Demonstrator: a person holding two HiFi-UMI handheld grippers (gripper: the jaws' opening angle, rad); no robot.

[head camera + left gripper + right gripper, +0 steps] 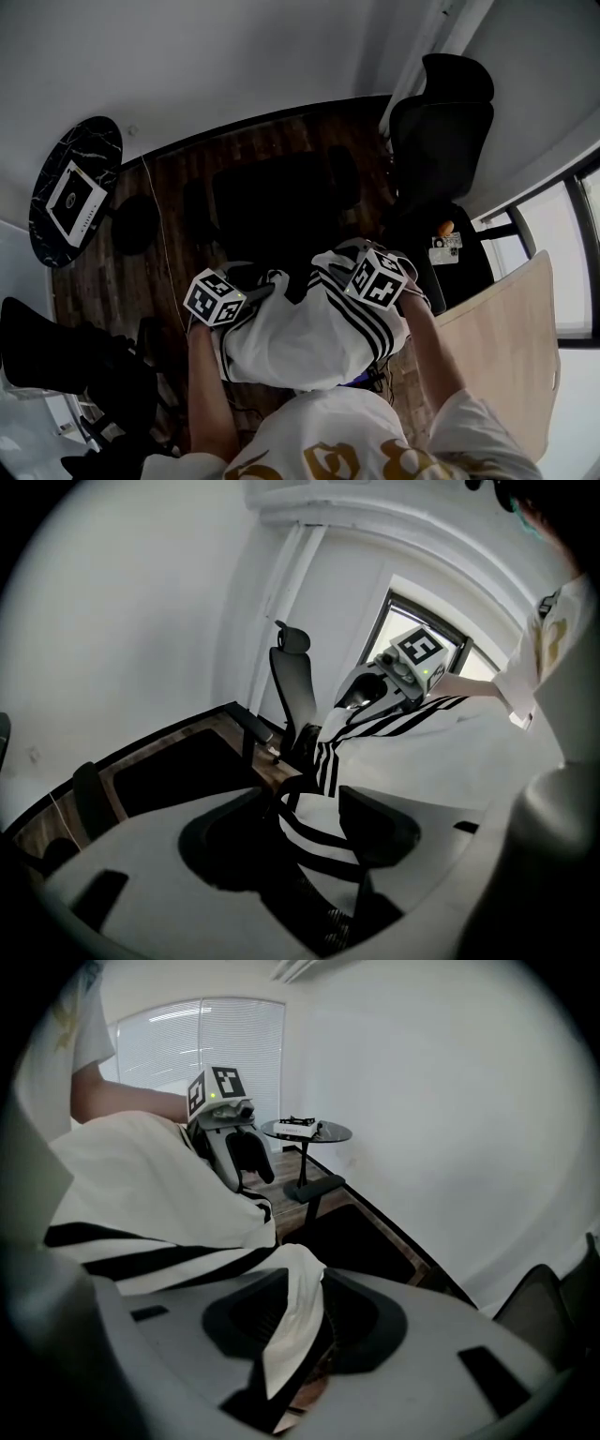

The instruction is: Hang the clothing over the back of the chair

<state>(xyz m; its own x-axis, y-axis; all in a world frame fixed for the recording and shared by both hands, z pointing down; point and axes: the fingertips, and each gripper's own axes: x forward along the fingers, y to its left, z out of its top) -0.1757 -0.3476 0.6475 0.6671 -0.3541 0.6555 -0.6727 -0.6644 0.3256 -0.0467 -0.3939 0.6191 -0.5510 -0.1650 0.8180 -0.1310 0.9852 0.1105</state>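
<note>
- The striped shirt [309, 328] lies bunched over the near end of the black chair [272, 202], between the two grippers. The chair's seat shows beyond it.
- The left gripper [305, 834] is at the shirt's left end with its jaws wide apart. Striped cloth runs between them, not pinched.
- The right gripper [309, 1316] is at the shirt's right end, its jaws apart too. A white fold hangs loose through the gap.
- A round table [75, 187] stands far left, a second chair [441, 122] far right, and a pale desk [506, 337] near right.
</note>
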